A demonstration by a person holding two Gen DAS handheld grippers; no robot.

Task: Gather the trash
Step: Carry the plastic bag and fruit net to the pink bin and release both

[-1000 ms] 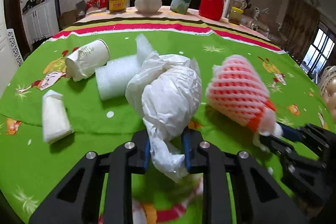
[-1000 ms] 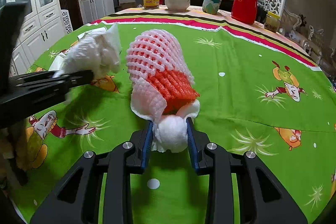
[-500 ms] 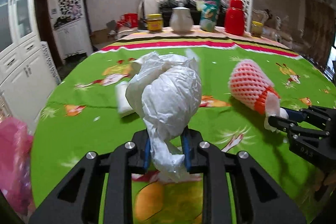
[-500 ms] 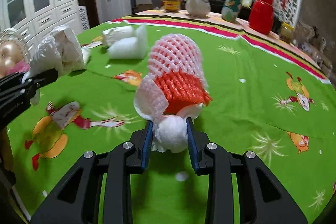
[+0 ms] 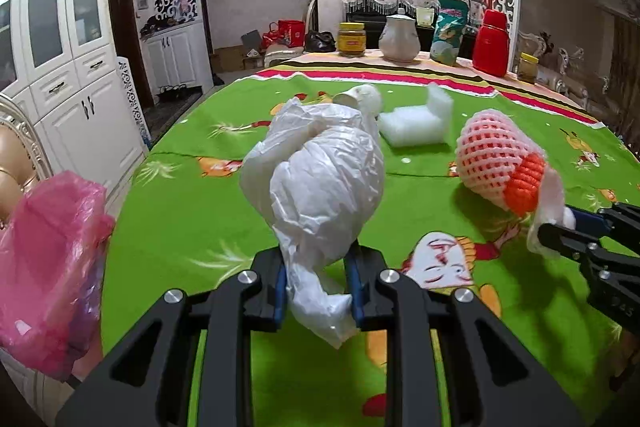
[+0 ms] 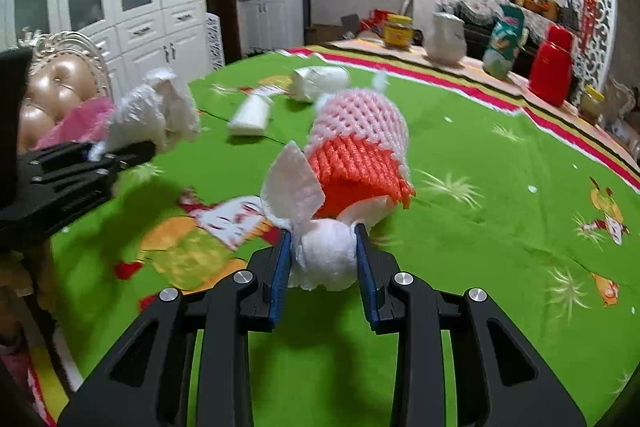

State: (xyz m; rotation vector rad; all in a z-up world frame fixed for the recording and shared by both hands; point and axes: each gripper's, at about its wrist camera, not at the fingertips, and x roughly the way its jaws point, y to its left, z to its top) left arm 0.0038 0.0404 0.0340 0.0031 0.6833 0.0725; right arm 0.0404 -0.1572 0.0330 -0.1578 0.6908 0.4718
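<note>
Left gripper clamps white plastic bag; right gripper clamps foam net bundle

We see a crinkled, thin white plastic bag with a faint sheen, and a foam net sleeve, pink and orange, matt and ribbed. The green tablecloth looks like smooth printed cloth; the pink bag is glossy, translucent plastic film.

The white plastic bag hides most of the paper cup behind it.
</note>
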